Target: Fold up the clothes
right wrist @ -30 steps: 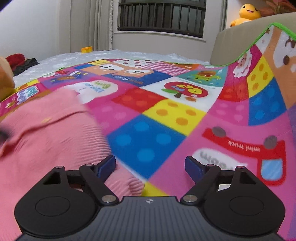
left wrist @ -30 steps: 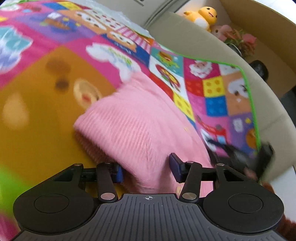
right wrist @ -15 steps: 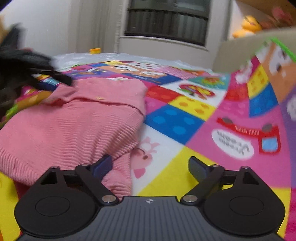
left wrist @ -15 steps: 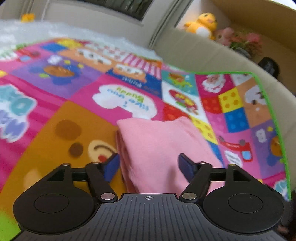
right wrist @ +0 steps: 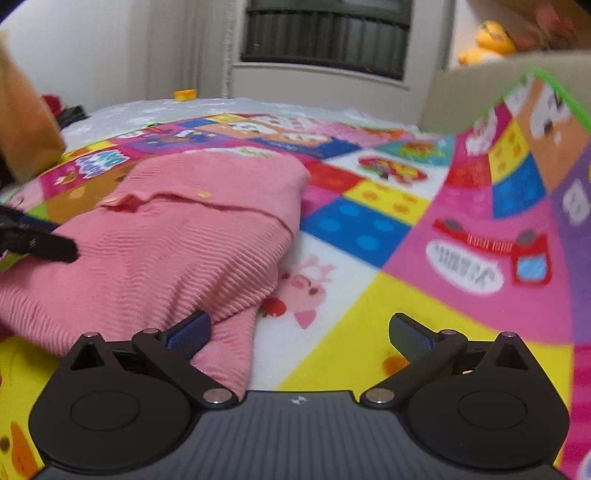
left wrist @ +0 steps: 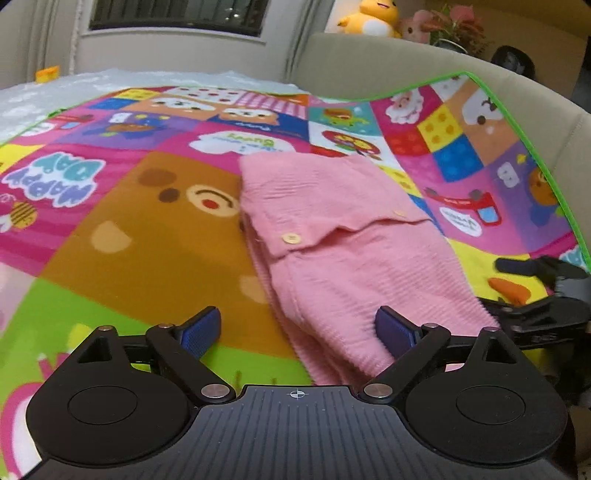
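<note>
My left tongs (left wrist: 298, 328) stood wide and empty at the bottom of the frame, and my right tongs (right wrist: 300, 334) did too. One folded pink sweater (left wrist: 343, 236) lay mid-frame on the colourful play mat (left wrist: 147, 229), two buttons (left wrist: 290, 237) showing. Beyond, upper right, one yellow plush duck (left wrist: 371, 18) sat.

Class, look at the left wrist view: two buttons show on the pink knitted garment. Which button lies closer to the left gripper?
The larger-looking pale button, on the flap's lower left corner, lies closer. The other button sits farther up the pink knitted garment, toward the right.
</note>
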### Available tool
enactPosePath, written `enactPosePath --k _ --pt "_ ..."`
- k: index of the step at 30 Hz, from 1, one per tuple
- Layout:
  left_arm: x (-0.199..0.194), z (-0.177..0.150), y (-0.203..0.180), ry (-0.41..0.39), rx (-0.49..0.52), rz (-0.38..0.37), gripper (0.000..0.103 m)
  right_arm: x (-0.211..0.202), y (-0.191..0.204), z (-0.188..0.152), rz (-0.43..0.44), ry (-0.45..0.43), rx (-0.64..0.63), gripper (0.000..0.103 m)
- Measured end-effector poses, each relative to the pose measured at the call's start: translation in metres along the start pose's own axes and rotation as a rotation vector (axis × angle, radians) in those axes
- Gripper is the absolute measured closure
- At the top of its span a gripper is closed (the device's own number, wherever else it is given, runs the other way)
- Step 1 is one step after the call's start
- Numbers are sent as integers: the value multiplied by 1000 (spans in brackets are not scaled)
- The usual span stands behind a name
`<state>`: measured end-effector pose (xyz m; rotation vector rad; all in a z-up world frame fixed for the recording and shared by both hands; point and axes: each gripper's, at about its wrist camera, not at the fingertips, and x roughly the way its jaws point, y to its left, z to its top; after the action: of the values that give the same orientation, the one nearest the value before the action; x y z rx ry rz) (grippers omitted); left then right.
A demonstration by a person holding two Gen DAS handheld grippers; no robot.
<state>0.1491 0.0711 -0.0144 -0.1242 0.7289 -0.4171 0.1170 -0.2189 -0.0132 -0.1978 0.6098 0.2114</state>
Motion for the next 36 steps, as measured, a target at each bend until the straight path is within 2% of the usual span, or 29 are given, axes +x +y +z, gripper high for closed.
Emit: enactPosePath --k 2,5,8,11,14,19,22,23,24,25,27,30,33,36 --pt "-2 0 6 -9 -12 18 8 -16 2 9 17 -58 -13 0" --pt "-4 -2 16 -17 -63 9 8 -30 15 19 88 -132 -55 0" --pt "-7 -4 14 -25 -73 17 8 -13 41 15 117 -90 -161 0" --pt "-12 -6 12 -27 -70 24 7 13 59 0 91 -34 -260 0" --pt "-20 -9 17 -26 -80 34 7 8 56 6 122 -47 -239 0" --pt "-28 -11 32 -47 -160 12 7 -27 70 11 267 -124 -311 3" --pt "-29 -12 41 -72 -233 5 7 -45 81 12 350 -163 -362 18" --pt "-30 -12 43 -79 -254 2 7 -43 91 8 364 -158 -401 30" --pt "-31 -13 44 -83 -265 1 7 -38 101 3 367 -147 -441 55" --pt "-32 -14 45 -87 -275 0 7 -31 109 -1 363 -133 -464 64" --pt "-35 -15 45 -93 -282 1 7 -21 112 0 354 -123 -449 69" --pt "-44 -22 50 -99 -286 5 6 -20 94 23 321 -157 -330 80" --pt "-48 -28 61 -109 -322 -6 6 -24 73 47 289 -198 -227 83" --pt "-49 -30 63 -123 -347 -15 5 -19 72 48 293 -161 -200 83"
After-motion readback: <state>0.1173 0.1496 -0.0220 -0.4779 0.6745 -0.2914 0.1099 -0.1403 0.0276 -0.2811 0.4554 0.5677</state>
